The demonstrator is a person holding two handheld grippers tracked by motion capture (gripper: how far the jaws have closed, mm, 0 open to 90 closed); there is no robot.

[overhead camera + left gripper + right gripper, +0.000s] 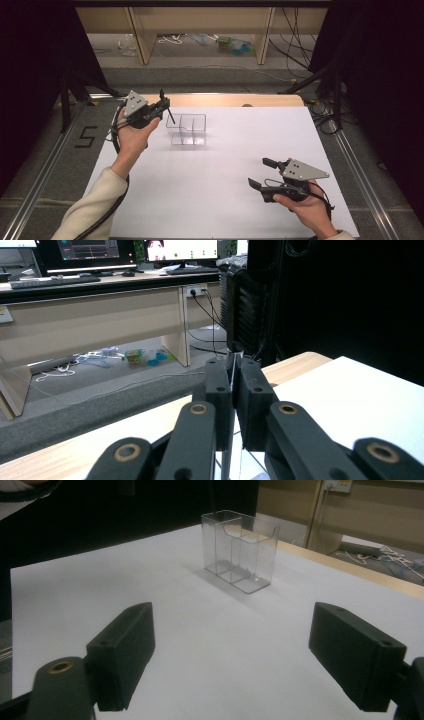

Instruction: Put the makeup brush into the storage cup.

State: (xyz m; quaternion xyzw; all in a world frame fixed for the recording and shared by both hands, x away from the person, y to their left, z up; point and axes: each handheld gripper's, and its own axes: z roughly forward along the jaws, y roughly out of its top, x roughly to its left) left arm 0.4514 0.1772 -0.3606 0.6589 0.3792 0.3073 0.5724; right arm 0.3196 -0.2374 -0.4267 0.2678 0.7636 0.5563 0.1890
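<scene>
A clear plastic box point(187, 130) with an inner divider stands upright on the white table top point(220, 200), towards the back left; the right gripper view looks at this box point(240, 552) from the near side. My left gripper point(164, 105) is held up just left of the box, shut on a thin dark stick point(171, 116) that slants down towards the box's left end. In the left gripper view the left gripper point(233, 371) has its pads pressed together on a thin sliver. My right gripper point(261, 172) hovers open at the front right with nothing between its jaws, seen close up as the right gripper point(245, 650).
A wooden strip point(225, 100) borders the table's far edge. Beyond it are desk legs point(142, 42), loose cables and some clutter point(235, 46) on the floor. Metal rails point(360, 175) run along both sides, and dark curtains close in left and right.
</scene>
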